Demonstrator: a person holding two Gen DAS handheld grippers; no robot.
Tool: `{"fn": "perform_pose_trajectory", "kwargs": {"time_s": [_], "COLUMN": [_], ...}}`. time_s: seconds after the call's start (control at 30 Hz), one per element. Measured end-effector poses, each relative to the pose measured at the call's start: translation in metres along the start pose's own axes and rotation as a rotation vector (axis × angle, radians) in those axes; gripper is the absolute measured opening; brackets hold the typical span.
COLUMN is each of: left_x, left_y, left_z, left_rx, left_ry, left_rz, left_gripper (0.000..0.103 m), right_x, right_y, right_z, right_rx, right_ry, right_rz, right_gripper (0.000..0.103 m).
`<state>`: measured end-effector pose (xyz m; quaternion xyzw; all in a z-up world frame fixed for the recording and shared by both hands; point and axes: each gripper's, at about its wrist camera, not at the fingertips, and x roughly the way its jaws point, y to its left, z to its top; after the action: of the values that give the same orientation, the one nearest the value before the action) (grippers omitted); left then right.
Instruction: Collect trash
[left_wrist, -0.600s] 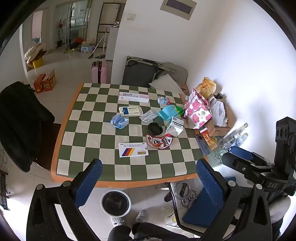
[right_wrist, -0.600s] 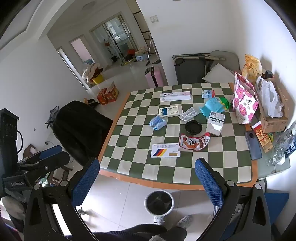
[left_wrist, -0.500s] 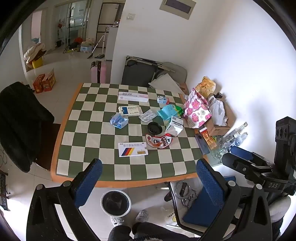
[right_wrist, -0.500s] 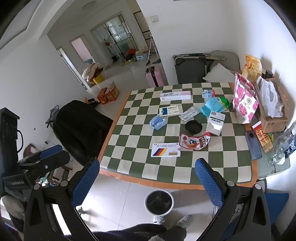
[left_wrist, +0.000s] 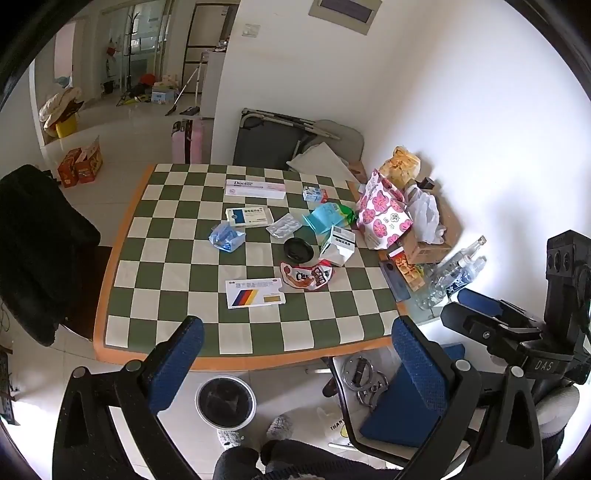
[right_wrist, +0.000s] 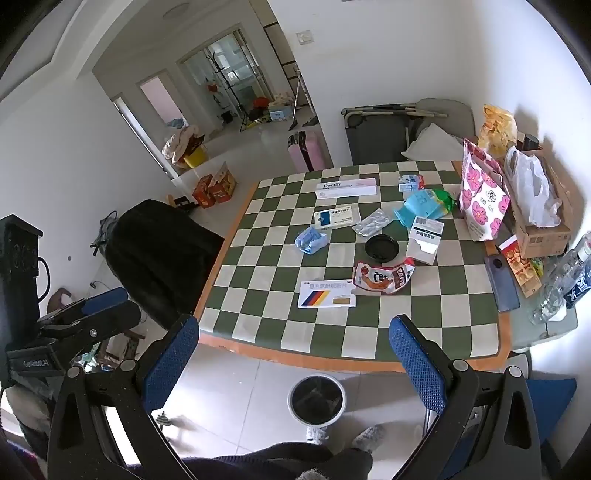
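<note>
Left wrist view showed your fingers (left_wrist: 424, 354) spread wide and empty — every wrapper beyond them still littered the tabletop (left_wrist: 177, 280), bin (left_wrist: 225, 402) unfilled.

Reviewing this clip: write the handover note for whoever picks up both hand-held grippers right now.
Left hand-held gripper: open, empty, above the table's near edge.
Right hand-held gripper: open, empty, alongside.
Trash all on the checkered table: striped medicine box, red snack wrapper, black lid, blister pack, blue crumpled wrapper, white carton.
Bin on the floor below the near edge.
Done: nothing.
Left: everything.
</note>
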<state>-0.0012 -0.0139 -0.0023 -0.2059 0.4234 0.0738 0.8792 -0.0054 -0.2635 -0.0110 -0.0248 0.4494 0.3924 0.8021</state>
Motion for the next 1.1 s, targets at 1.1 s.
{"fn": "perform_pose_trajectory", "kwargs": {"time_s": [1.1], "left_x": [0.000], "left_y": [-0.023], "left_z": [-0.004], "left_rx": [0.007], "left_ry": [-0.006], "left_rz": [-0.005], "left_gripper": [0.103], "right_x": [-0.005], "right_y": [0.002], "right_z": [-0.006], "right_rx": [0.002], "right_ry": [-0.005], "right_rz": [0.010], "right_gripper": [0.103]}}
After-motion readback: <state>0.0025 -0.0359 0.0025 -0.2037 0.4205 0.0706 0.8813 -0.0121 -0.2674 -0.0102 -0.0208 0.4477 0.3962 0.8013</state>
